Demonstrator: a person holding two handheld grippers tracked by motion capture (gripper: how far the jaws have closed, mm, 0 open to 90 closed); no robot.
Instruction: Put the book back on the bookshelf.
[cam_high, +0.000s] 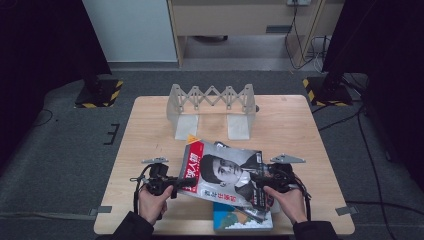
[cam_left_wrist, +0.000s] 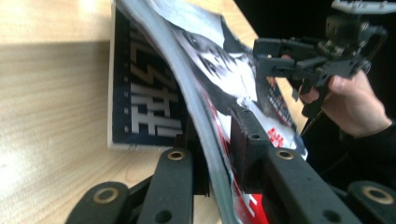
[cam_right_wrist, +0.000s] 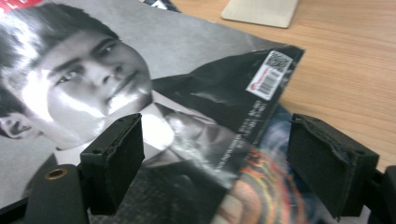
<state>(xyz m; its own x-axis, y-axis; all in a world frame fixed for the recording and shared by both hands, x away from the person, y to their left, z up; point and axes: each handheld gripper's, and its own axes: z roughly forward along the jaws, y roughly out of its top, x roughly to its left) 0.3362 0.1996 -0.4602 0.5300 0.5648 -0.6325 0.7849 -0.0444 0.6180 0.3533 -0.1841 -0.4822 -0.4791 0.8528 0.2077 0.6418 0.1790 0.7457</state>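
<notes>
A magazine (cam_high: 225, 172) with a black-and-white portrait cover and a red strip on its left lies tilted over the front middle of the table (cam_high: 150, 130). My left gripper (cam_high: 181, 186) is shut on its left edge; in the left gripper view the jaws pinch the thin pages (cam_left_wrist: 212, 135) and lift that side. My right gripper (cam_high: 257, 182) is at the magazine's right part. In the right gripper view (cam_right_wrist: 217, 154) its jaws stand wide open just over the cover's barcode corner (cam_right_wrist: 187, 46), holding nothing.
Under the magazine lies a blue book (cam_high: 242, 220) near the front edge, its dark cover with white characters (cam_left_wrist: 144, 102) flat on the wood. A colourful cover (cam_right_wrist: 261, 186) shows beneath the corner. A grey folding rack (cam_high: 212, 100) stands at the back.
</notes>
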